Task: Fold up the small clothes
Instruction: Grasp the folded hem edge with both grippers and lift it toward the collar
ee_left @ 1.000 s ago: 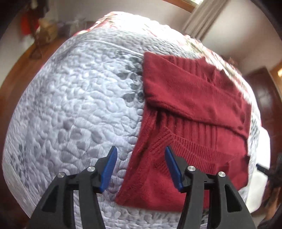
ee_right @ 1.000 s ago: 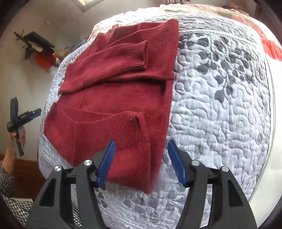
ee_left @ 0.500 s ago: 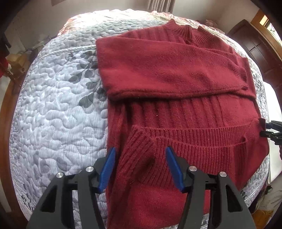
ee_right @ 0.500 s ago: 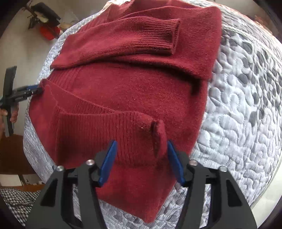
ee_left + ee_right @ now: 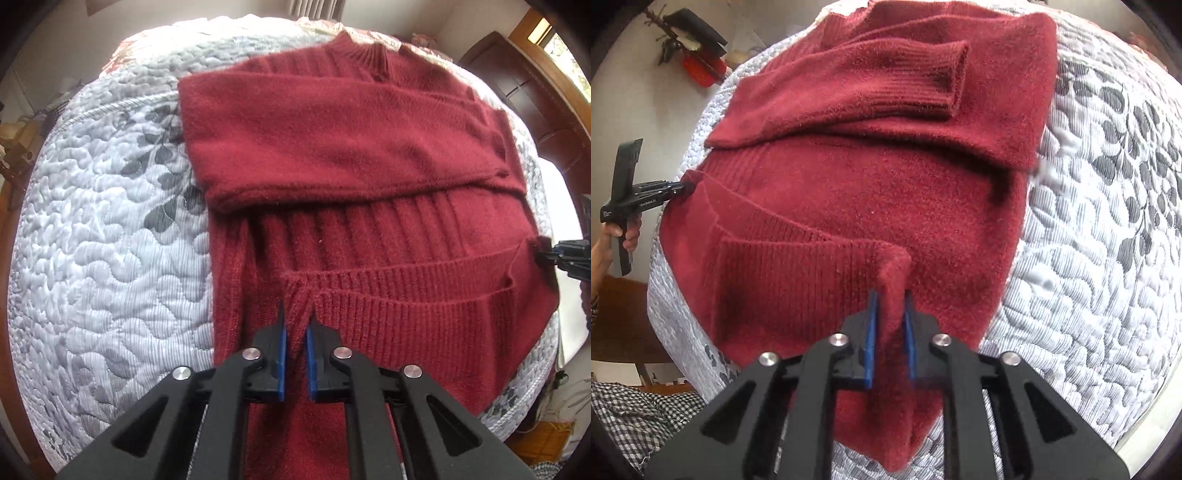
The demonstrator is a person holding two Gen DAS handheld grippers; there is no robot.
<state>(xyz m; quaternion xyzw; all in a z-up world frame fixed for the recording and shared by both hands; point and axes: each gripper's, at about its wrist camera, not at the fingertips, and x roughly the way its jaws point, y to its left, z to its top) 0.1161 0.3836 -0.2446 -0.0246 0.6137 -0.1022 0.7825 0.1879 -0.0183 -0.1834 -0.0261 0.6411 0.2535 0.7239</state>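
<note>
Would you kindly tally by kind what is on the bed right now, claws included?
Red sweater: 1
Quilt: 1
Claws: 2, the left claw and the right claw, each shut on the sweater's ribbed hem
Total: 4

Sweater: dark red knit cloth, fuzzy and matt, ribbed at the hem, cuff and collar, plain and softer-napped on the folded sleeves. Quilt beneath the sweater: pale grey-white stitched cloth, puckered and ridged, faintly sheened, printed with dark grey leaves. Left gripper and right gripper, each pinching the sweater's hem: matt black plastic bodies, smooth blue finger pads, bright polished metal rivets; wardrobe beyond the sweater's collar: dark, glossy wood.
</note>
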